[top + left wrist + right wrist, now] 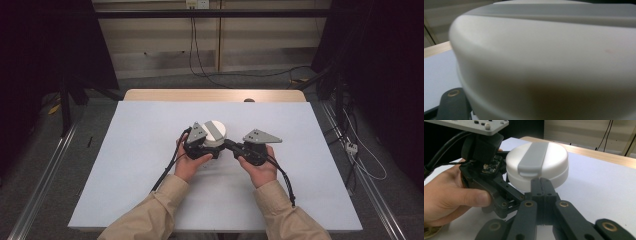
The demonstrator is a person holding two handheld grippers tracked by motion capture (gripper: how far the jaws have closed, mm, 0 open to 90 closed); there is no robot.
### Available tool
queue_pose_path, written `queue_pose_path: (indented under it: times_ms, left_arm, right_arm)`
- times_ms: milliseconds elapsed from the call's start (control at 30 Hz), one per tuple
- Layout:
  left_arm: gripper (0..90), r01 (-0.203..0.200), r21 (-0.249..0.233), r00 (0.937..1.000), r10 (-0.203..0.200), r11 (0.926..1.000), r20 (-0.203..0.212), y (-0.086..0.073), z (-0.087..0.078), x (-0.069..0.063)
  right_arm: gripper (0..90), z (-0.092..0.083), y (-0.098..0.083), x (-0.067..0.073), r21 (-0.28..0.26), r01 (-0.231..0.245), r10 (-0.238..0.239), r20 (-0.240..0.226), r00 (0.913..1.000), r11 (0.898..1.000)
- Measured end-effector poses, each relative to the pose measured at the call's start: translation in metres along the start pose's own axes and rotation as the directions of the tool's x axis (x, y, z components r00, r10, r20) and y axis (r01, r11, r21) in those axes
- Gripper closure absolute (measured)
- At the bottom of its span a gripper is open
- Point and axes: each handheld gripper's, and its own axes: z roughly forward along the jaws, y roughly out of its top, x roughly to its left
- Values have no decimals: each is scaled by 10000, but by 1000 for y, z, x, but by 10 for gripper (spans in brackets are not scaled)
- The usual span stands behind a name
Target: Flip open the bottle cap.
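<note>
A round white container (216, 133) with a grey strap across its lid stands at the middle of the white mat (150, 150). My left gripper (214, 150) lies against its near left side, jaws together, and I see nothing between them. In the left gripper view the container's wall (544, 62) looms very close above one black linkage arm (451, 106). My right gripper (541, 183) is shut, and its paired tips touch the container (537, 162) just under the end of the grey strap (532, 157). Beside it, the left gripper (522, 195) reaches along the container's base.
The mat covers a wooden table (215, 95) whose far edge shows behind it. Cables (280, 175) trail from both grippers back toward the person's sleeves. Dark stands and floor cables ring the table.
</note>
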Motion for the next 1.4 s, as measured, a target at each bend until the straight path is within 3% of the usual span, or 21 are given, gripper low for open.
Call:
queue_pose_path:
  times_ms: [567,1400]
  left_arm:
    - [185,4,10,10000,-4,10000,-15,0,0,0]
    - [185,26,20,10000,-26,10000,26,0,0,0]
  right_arm:
    - [900,4,5,5,-107,139,-141,-171,9998,9998]
    - [900,8,29,8,-576,141,-153,-204,9997,9982]
